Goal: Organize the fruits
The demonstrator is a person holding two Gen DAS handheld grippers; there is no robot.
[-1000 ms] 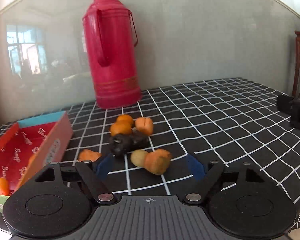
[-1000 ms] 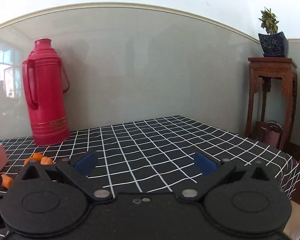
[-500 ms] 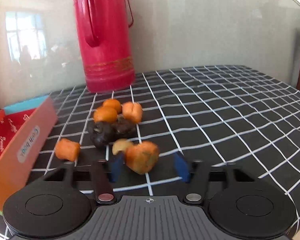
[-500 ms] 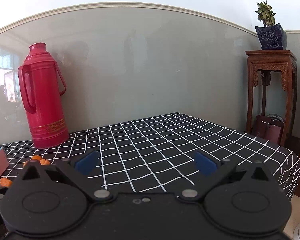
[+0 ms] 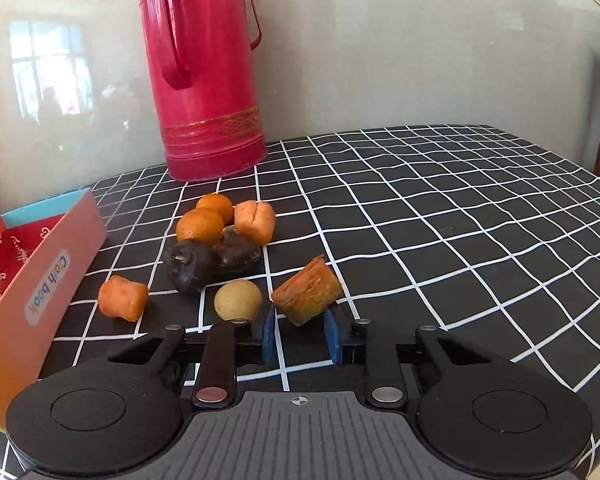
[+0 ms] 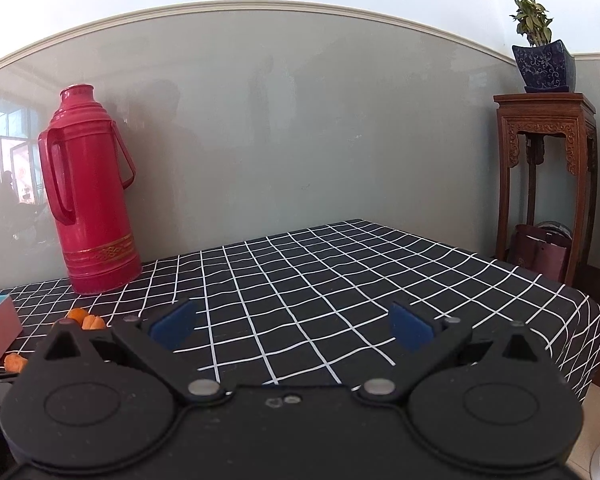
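Note:
Several toy fruits lie on the checked tablecloth in the left wrist view. An orange-green chunk sits between the blue pads of my left gripper, whose jaws have narrowed onto it. A tan ball lies just left of it. Two dark fruits, two orange balls, an orange split piece and a small orange piece lie beyond. My right gripper is open and empty over bare cloth; a few orange pieces show at its left edge.
A tall red thermos stands at the back by the wall. An open red-lined box marked "Cloth book" sits at the left. A wooden stand with a potted plant stands past the table's right edge.
My left gripper moved forward and lower toward the fruits and its jaws narrowed from wide open onto the orange-green chunk. The right gripper barely shifted.

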